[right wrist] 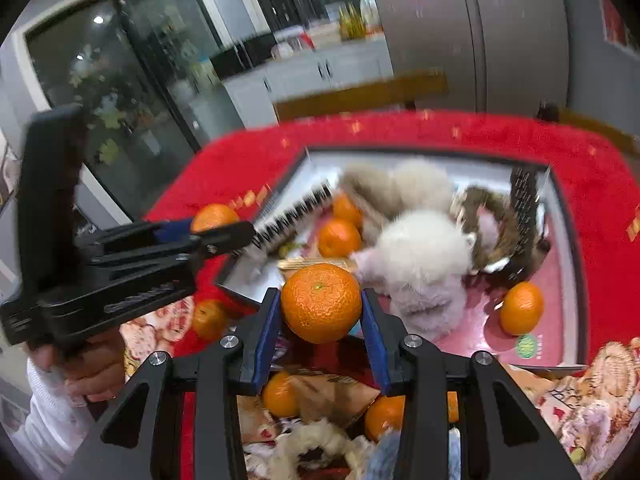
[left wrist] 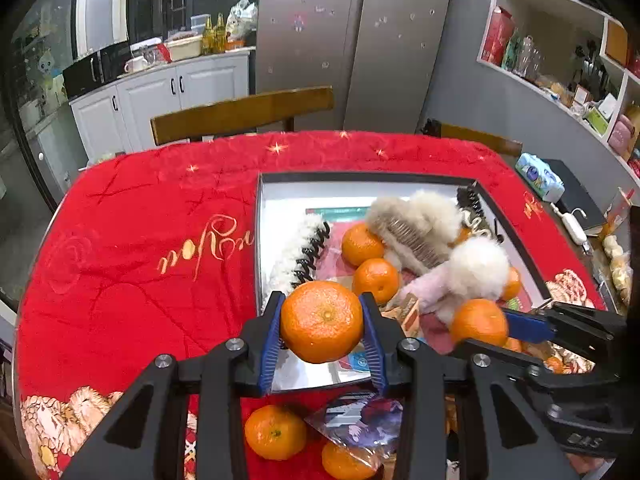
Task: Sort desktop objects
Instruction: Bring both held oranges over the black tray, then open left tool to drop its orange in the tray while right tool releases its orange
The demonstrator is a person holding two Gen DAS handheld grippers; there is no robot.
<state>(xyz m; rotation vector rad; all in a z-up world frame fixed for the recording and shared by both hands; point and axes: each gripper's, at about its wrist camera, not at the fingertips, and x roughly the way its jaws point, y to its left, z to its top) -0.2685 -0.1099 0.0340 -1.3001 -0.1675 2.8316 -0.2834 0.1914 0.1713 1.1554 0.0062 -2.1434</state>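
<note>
My left gripper (left wrist: 322, 320) is shut on a mandarin (left wrist: 322, 321), held above the near edge of a shallow silver box (left wrist: 262, 240) on the red tablecloth. My right gripper (right wrist: 321, 307) is shut on another mandarin (right wrist: 321, 302), also over the box's near rim (right wrist: 240, 286). Each gripper shows in the other's view: the right one (left wrist: 482, 326) with its fruit (left wrist: 479, 322), the left one (right wrist: 218, 222) with its fruit (right wrist: 214, 216). Inside the box lie fluffy hair clips (left wrist: 416, 216), a black-toothed clip (left wrist: 310, 256) and loose mandarins (left wrist: 376, 278).
More mandarins (left wrist: 275, 432) and a snack packet (left wrist: 360, 416) lie on the cloth (left wrist: 140, 248) in front of the box. Wooden chair backs (left wrist: 240, 114) stand behind the table. A tissue pack (left wrist: 539, 174) sits at the right. A person's hand (right wrist: 96, 364) holds the left gripper.
</note>
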